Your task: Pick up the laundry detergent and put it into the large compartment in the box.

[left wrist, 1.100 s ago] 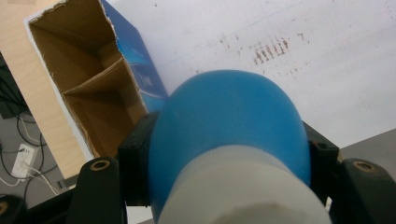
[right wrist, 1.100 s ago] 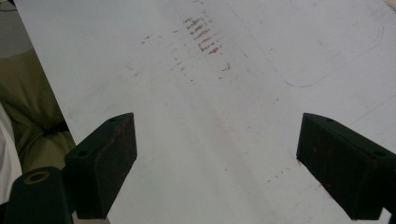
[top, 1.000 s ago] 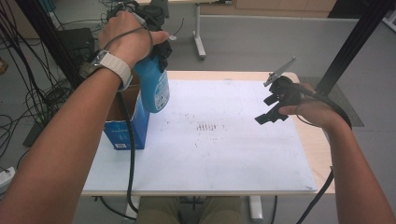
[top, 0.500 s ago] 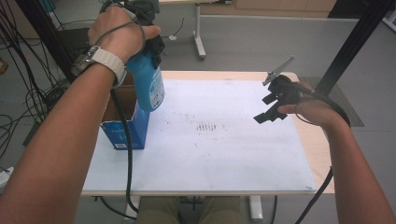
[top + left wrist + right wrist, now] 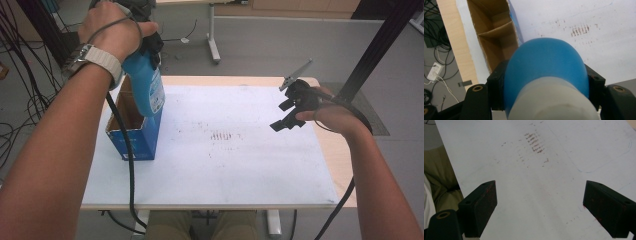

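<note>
A blue bottle with a whitish neck end hangs upright above the open blue cardboard box at the table's left. My left gripper is shut on the bottle near its top. In the left gripper view the bottle bulges between the two black jaws, and the box with its cardboard divider lies below. My right gripper hovers open over the right side of the white sheet. Its jaws stand wide apart in the right gripper view, with nothing between them.
Brownish marks stain the middle of the white sheet. The wooden table edge shows at the right. Cables hang off the left side, and a black post rises at the back right.
My left gripper has lifted the blue bottle and carried it back and leftward, over the box. The right gripper has stayed in place.
</note>
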### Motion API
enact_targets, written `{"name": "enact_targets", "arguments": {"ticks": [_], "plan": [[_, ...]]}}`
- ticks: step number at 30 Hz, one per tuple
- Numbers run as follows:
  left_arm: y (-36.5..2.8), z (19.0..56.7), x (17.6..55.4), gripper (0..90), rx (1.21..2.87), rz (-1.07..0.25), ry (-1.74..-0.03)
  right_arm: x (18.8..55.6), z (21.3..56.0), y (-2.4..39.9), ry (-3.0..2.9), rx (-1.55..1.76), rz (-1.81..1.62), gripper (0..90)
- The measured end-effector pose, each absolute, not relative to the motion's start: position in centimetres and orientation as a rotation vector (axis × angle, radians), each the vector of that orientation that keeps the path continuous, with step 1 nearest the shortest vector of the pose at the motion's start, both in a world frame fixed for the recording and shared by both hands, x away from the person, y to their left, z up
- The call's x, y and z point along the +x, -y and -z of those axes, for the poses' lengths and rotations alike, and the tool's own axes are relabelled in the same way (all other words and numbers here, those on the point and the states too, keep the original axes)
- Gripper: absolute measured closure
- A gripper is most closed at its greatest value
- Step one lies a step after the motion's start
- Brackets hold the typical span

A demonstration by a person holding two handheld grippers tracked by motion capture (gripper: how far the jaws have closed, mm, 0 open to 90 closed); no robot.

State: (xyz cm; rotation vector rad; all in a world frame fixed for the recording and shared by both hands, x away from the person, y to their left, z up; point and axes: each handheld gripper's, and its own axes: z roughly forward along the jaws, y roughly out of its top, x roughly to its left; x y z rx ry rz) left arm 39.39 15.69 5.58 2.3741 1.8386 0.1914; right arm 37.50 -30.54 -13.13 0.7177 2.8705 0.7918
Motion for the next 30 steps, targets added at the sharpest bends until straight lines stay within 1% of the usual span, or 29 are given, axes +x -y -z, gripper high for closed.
{"name": "enact_targets", "arguments": {"ticks": [30], "plan": [[-18.7,-5.8,39.1,37.1,2.267,-0.214,-1.958,38.4,13.1,30.4,-2.891,0.686,-0.786,12.2]]}}
